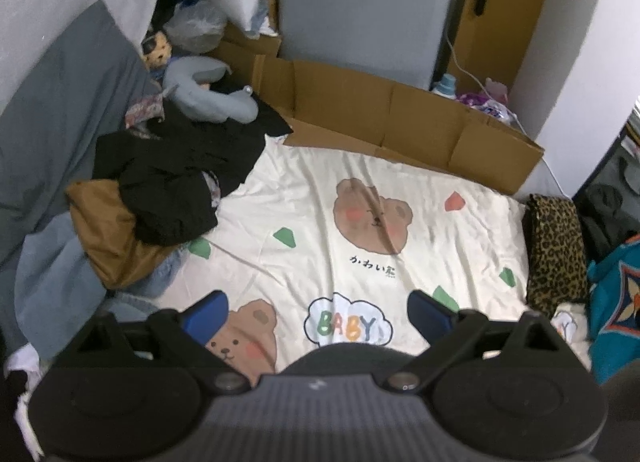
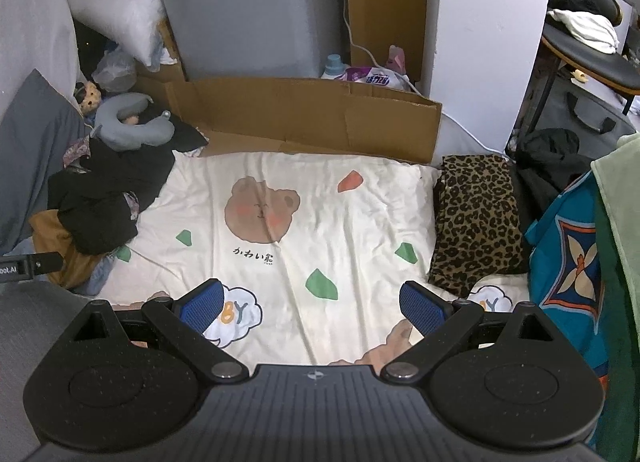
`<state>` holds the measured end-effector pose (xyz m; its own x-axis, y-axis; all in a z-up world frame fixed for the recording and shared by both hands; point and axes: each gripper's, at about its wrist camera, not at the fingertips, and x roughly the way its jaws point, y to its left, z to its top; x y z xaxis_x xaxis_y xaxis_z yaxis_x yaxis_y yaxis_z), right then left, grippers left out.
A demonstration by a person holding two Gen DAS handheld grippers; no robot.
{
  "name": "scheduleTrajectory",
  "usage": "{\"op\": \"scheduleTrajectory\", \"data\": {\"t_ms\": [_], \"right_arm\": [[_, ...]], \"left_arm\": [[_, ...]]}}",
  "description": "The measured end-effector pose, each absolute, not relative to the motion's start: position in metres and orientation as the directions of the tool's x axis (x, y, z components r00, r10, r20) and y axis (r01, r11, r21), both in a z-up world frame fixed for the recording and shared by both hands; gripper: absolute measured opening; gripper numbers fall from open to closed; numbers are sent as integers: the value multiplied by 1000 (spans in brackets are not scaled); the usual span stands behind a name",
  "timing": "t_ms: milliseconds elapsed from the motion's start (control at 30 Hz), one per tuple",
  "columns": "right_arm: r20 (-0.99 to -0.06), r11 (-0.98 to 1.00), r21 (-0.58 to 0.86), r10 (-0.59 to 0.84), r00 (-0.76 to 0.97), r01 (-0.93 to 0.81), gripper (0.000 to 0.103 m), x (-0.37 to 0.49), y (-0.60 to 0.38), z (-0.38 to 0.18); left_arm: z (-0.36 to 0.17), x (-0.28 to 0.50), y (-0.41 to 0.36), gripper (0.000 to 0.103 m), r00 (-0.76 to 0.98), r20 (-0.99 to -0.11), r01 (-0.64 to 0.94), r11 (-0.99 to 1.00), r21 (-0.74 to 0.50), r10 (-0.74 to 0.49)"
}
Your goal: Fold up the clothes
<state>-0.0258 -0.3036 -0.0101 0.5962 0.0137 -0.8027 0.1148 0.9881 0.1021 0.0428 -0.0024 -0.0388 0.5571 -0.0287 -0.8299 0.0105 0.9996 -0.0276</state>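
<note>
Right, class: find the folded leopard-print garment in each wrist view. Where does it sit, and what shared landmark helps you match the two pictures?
Left wrist view: the leopard-print garment lies at the far right edge of the bed.
Right wrist view: the garment lies right of centre, above the right tool's right finger.
Shared landmark: the brown bear face printed on the cream sheet, to the garment's left in both.
</note>
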Motion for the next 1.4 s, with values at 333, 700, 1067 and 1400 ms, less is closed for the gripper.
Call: {"op": "scheduleTrajectory", "data": {"t_ms": [333, 700, 1067, 1400], "right_arm": [[-802, 981, 146, 41, 595, 129, 98, -26, -312, -12], [-800, 973, 170, 46, 598, 153, 98, -27, -321, -13], [-798, 971, 178, 45, 602, 163, 98, -27, -326, -14], [-798, 969, 180, 43, 602, 170, 98, -27, -327, -15]], "left_arm": [[-39, 45, -9, 96, 565, -825, 17, 999, 39, 22], [-41, 48, -9, 90, 571, -820, 25, 998, 62, 37], [-42, 48, -6, 90, 565, -825, 29, 999, 44, 19], [-42, 47, -7, 90, 565, -825, 29, 999, 40, 17]]}}
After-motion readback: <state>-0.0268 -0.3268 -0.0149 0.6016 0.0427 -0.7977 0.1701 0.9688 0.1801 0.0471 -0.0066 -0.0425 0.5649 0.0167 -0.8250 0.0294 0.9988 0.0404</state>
